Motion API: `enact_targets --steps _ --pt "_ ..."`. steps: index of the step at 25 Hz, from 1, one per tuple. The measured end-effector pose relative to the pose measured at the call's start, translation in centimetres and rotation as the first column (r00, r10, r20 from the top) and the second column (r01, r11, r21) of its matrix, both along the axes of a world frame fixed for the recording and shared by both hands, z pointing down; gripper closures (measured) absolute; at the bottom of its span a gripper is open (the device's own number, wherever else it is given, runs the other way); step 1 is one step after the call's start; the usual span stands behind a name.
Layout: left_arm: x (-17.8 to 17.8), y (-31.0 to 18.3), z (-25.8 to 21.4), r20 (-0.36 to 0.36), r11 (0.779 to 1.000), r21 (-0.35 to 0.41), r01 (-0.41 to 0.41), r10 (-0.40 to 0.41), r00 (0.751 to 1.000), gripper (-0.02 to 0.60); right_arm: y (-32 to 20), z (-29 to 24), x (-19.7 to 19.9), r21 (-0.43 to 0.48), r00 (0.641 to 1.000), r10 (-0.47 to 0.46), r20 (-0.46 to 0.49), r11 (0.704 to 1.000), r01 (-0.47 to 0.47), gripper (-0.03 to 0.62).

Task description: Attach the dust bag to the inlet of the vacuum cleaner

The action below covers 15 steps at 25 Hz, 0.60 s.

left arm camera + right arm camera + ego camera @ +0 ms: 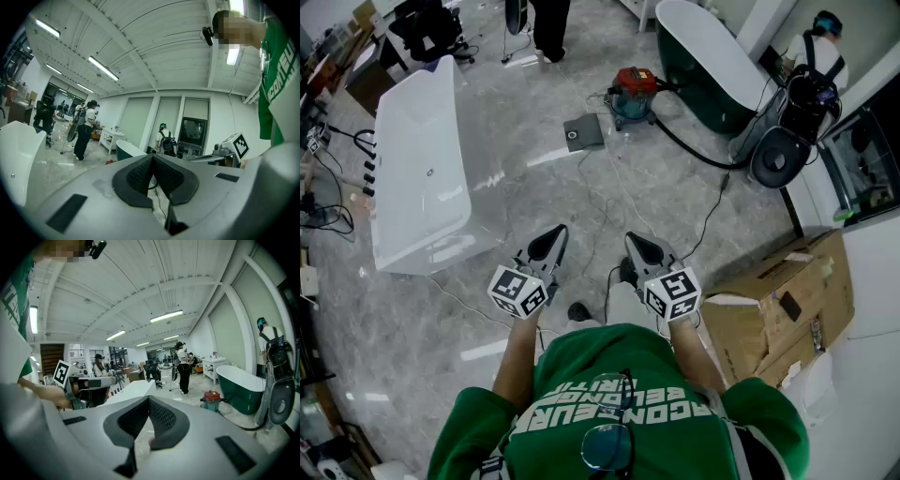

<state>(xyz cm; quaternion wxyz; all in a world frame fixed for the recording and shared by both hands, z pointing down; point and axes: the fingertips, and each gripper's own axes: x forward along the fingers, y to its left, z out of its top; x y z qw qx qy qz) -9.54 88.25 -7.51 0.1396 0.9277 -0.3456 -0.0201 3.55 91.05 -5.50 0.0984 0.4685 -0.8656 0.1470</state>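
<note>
Out front at waist height, the left hand-held gripper [553, 236] and right hand-held gripper [637, 246] were both pressed together, pinching nothing. One flat grey dust bag [583, 132] lay on the floor near the one red vacuum cleaner [635, 92], well away. I'd walk over first, then pinch the bag's edge.

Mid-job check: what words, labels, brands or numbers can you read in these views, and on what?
"CONEU": fragment of white lettering on the green shirt, left gripper view, rest cut off; in the head view it is upside down, too warped to read.
The cubes on the left gripper and right gripper: square markers only, no words.
Label on the cardboard box: too small to read.
On the red vacuum cleaner: no print legible.
</note>
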Motion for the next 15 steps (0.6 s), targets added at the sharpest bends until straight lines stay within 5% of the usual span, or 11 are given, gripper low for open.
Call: enact_targets --steps 15 --pt "6.9 -8.1 0.6 0.013 1.0 -0.011 -0.01 0.011 1.0 0.578 -8.1 0.2 7.0 0.002 1.0 0.03 0.009 1.0 -0.03 0.586"
